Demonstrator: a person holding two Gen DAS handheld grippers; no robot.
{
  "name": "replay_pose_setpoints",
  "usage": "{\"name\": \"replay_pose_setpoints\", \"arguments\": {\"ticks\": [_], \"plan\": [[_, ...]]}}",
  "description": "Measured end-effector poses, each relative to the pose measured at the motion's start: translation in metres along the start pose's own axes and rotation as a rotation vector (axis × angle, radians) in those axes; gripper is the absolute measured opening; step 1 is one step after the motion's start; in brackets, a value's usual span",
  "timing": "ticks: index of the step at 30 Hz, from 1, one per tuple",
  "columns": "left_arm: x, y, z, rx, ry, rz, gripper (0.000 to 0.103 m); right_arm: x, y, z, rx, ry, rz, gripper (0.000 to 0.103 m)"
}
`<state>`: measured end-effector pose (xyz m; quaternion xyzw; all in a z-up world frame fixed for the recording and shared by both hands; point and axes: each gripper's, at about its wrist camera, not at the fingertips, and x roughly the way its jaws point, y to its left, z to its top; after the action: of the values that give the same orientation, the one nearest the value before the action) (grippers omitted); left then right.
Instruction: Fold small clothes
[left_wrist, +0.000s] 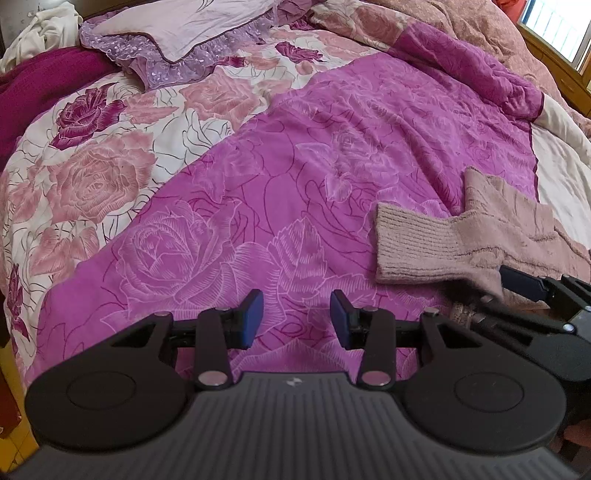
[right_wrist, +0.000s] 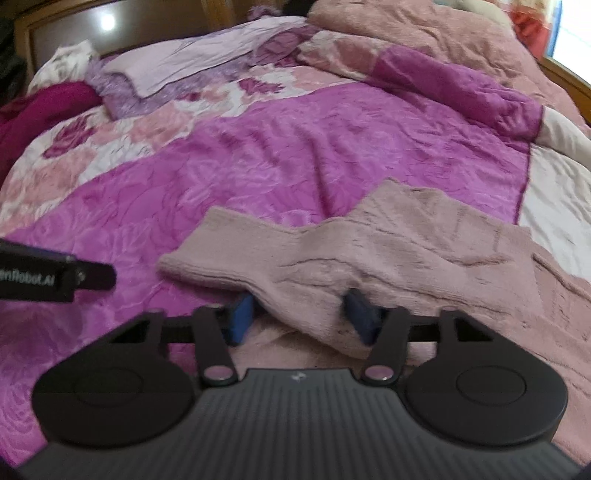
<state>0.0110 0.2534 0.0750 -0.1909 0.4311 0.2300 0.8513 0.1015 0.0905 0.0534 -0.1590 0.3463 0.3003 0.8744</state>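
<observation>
Right wrist view, right gripper (right_wrist: 299, 317) spread around a fold of the pink knit sweater (right_wrist: 388, 251), sweater lying on the magenta rose quilt (right_wrist: 280, 147), left gripper (left_wrist: 296, 317) spread over bare quilt left of the sweater's cuff, lilac pillow (right_wrist: 207, 59) beyond.

Left claw (left_wrist: 296, 319) and right claw (right_wrist: 301, 314) both spread apart.
</observation>
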Motion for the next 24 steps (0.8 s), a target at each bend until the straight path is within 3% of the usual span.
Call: {"name": "replay_pose_setpoints", "arguments": {"ticks": [6,15,24], "plan": [[-0.001,-0.004,-0.002,0.015,-0.002,0.004,0.048,-0.017,-0.015,0.004,0.092,-0.052,0.030,0.017],[-0.006,-0.010,-0.002,0.035,-0.006,-0.002,0.048,-0.044,-0.043,0.013,0.241,-0.127,0.102,0.015],[-0.014,-0.025,-0.004,0.084,-0.019,-0.012,0.048,-0.076,-0.069,0.014,0.268,-0.219,0.050,0.012]]}}
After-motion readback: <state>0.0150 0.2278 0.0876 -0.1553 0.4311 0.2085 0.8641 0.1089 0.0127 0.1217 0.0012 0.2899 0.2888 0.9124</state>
